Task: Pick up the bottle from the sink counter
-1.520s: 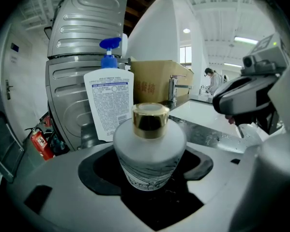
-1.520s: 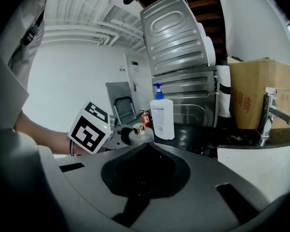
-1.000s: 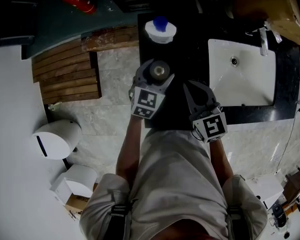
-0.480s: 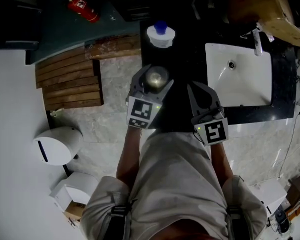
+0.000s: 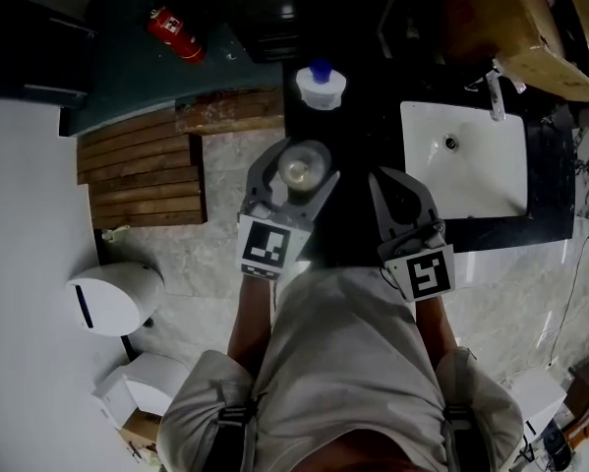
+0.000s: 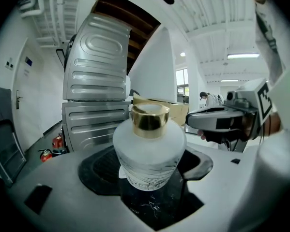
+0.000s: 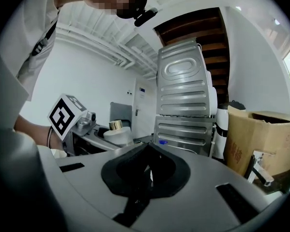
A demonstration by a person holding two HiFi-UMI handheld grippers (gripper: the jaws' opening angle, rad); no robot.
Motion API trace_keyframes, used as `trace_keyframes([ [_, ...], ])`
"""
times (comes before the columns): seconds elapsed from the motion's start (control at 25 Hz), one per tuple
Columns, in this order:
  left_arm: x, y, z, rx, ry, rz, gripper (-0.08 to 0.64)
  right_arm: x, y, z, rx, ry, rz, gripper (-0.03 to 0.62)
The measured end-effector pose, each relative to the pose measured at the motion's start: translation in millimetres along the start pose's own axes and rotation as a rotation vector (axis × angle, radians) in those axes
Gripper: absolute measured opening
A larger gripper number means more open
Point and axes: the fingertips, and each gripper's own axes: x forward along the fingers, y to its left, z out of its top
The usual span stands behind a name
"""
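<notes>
A squat frosted white bottle [image 6: 148, 151] with a gold cap sits between the jaws of my left gripper [image 5: 292, 177], which is shut on it and holds it above the dark counter [image 5: 358, 136]. From above, only the bottle [image 5: 296, 170] top shows, gold-capped, in the gripper's fork. In the right gripper view the same bottle [image 7: 116, 132] shows at the left, beside the left gripper's marker cube. My right gripper [image 5: 404, 203] is just right of the left one, over the counter's front edge, jaws closed together with nothing in them.
A white container with a blue cap [image 5: 321, 85] stands at the counter's far end. A white sink [image 5: 466, 160] with a tap [image 5: 493, 91] lies to the right. A cardboard box [image 7: 261, 141], a red extinguisher [image 5: 176, 33], a wooden mat [image 5: 142, 170] and a white bin [image 5: 112, 296] are around.
Both grippers have drifted slightly toward the person in the view as the head camera shifted. The bottle stays held in the left gripper. The right gripper stays closed.
</notes>
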Motion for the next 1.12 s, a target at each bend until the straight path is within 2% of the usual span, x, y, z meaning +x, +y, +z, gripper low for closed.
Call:
trace_keyframes([
  [0.16,-14,0,18,0.009,-0.032,0.0,0.325,-4,6,26,-0.047,-0.048,0.019,-0.006],
  [0.24,-21,0,23,0.011,-0.047,0.0,0.325,-5,10,30,-0.101,-0.042,0.012,-0.006],
  [0.36,-26,-1,28,0.008,-0.06,0.001,0.325,-6,13,28,-0.133,-0.023,0.011,-0.006],
  [1.12,-41,-15,36,0.034,-0.072,-0.008,0.325,-17,20,25,-0.12,-0.004,0.006,-0.006],
])
